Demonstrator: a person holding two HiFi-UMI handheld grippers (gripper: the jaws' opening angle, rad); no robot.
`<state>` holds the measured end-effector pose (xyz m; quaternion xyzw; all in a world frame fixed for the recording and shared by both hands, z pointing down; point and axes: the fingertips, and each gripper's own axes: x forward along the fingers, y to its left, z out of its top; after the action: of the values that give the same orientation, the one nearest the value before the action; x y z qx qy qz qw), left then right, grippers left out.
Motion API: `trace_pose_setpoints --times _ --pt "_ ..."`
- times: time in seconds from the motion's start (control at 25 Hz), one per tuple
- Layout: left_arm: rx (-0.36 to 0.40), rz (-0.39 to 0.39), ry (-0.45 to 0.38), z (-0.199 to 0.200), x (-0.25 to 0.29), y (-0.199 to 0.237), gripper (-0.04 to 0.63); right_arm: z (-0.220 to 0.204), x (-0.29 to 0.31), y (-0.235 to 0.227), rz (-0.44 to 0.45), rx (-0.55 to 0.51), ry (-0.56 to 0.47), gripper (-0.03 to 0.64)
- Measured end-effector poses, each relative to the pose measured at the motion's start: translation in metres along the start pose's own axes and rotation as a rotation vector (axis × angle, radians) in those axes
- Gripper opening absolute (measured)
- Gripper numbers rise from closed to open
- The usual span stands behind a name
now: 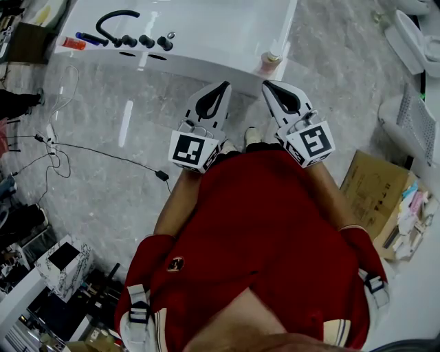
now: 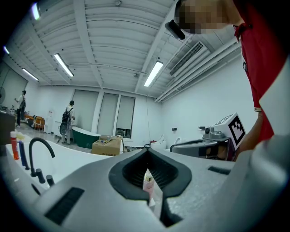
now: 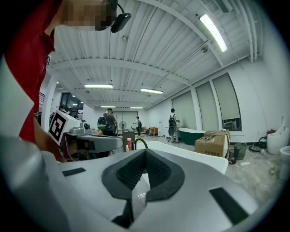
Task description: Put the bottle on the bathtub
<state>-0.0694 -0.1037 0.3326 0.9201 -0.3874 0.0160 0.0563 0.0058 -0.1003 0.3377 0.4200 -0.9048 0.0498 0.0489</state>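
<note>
The pink bottle (image 1: 269, 62) stands upright on the near right corner of the white bathtub (image 1: 206, 41), free of both grippers. The right gripper (image 1: 269, 86) is just on the near side of it, jaws closed together and holding nothing. The left gripper (image 1: 221, 88) is beside it to the left, also closed and empty; its own view shows the bottle through the slit between its jaws, farther off. A black faucet (image 1: 113, 20) sits on the tub's far left rim.

No text, brand or number can be read; the emblem (image 1: 175, 263) on the red shirt (image 1: 268, 206) is too small.
</note>
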Motion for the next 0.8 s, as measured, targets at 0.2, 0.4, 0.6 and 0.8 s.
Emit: trace_pose_setpoints --times 0.2,0.4,0.6,0.8 --pt "-0.005 0.016 -0.006 0.000 -0.007 0.001 0.008 -0.002 -0.002 0.005 0.007 -0.004 0.000 -0.002" --pt "-0.011 0.034 -0.009 -0.001 -0.011 0.006 0.008 -0.004 -0.001 0.004 0.006 0.001 0.000 -0.002" --pt "-0.012 0.040 -0.006 -0.002 -0.013 0.007 0.006 -0.009 -0.002 0.004 0.000 0.014 0.007 -0.002" --pt "-0.011 0.041 -0.007 -0.003 -0.011 0.008 0.006 -0.011 -0.001 0.001 -0.002 0.015 0.006 -0.002"
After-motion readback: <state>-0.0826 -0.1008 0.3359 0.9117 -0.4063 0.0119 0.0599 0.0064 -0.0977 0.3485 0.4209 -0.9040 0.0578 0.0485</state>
